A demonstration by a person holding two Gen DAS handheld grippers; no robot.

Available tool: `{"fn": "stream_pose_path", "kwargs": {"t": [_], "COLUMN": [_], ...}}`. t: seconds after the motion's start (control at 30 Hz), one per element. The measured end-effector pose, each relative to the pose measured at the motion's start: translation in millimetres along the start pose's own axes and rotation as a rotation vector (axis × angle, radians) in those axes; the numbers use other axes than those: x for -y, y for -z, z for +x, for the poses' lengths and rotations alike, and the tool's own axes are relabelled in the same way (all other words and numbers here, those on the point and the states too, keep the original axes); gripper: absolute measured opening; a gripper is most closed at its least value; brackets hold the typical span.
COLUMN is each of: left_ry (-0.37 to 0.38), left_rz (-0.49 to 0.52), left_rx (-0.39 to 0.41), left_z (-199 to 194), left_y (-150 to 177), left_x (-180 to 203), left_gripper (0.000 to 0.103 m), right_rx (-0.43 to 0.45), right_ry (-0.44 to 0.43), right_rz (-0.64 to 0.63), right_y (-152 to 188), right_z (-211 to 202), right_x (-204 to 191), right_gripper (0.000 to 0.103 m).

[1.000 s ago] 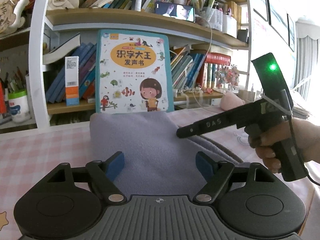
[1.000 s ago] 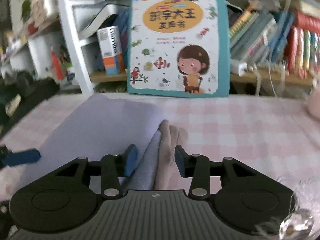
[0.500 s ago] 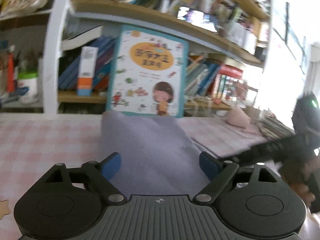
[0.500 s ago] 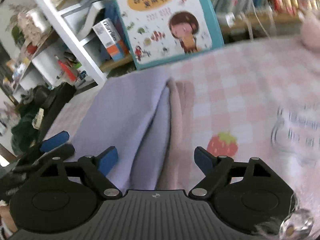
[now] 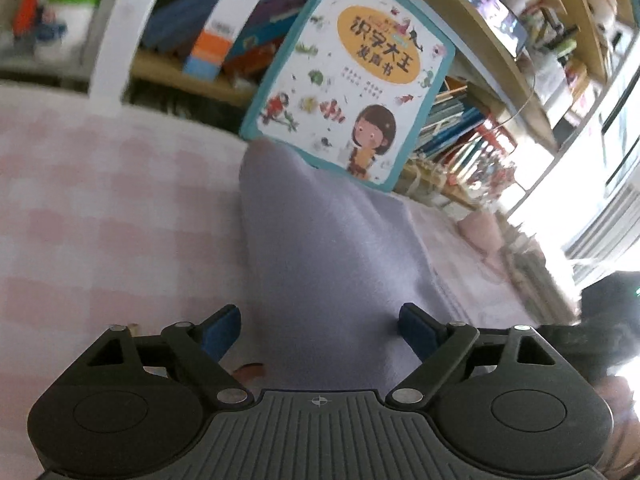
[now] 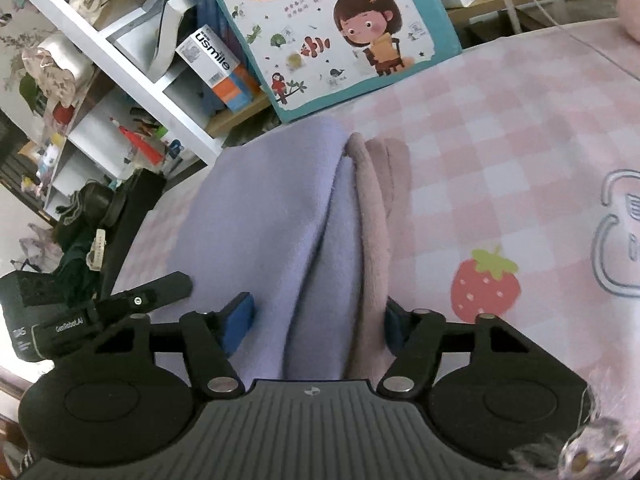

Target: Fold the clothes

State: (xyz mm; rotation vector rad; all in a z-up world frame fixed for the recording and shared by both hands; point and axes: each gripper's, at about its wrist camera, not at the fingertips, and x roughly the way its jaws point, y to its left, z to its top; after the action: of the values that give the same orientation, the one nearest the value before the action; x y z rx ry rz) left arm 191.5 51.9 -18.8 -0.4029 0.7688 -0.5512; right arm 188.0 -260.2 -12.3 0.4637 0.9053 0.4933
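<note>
A folded lavender cloth (image 5: 332, 264) lies on the pink checked table cover, and a pinkish-beige layer (image 6: 376, 216) shows along its right edge. My left gripper (image 5: 320, 332) stands open and wide over the cloth's near end, its blue pads clear of the fabric. My right gripper (image 6: 316, 324) straddles the bunched right fold with its jaws closing. The fold lies between its pads, and the right pad is partly hidden by the beige layer. One left-gripper finger (image 6: 160, 290) shows at the cloth's left side. The right gripper (image 5: 608, 320) is a dark blur.
A children's picture book (image 6: 332, 32) leans on the bookshelf (image 6: 132, 64) just behind the cloth. The table cover (image 6: 500, 168) carries a strawberry print (image 6: 486, 284). A pink soft thing (image 5: 480, 228) sits far right. A dark bag (image 6: 84, 224) lies beyond the table's left edge.
The left view has rolled and slid sideways along the cloth. The right jaws let go of the fold, spread wide, and have since narrowed again around it.
</note>
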Motion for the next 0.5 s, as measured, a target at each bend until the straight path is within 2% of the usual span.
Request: {"fn": "stream_pose_path", "kwargs": {"t": [0.07, 0.2, 0.4, 0.5], "left_ry": [0.014, 0.001, -0.031, -0.042], "left_rz": [0.008, 0.082, 0.169, 0.176], "left_rx": [-0.001, 0.012, 0.000, -0.016], "left_z": [5, 3, -14, -25], "left_y": [1, 5, 23, 35], "left_x": [2, 15, 44, 57], "left_gripper": [0.082, 0.065, 0.062, 0.063], "right_rx": [0.002, 0.034, 0.057, 0.034], "right_ry": [0.010, 0.032, 0.123, 0.132], "right_rz": [-0.020, -0.111, -0.345, -0.388], "right_y": [-1, 6, 30, 39], "right_z": [3, -1, -22, -32], "right_x": [-2, -10, -40, -45], "right_gripper": [0.055, 0.040, 0.035, 0.036]}}
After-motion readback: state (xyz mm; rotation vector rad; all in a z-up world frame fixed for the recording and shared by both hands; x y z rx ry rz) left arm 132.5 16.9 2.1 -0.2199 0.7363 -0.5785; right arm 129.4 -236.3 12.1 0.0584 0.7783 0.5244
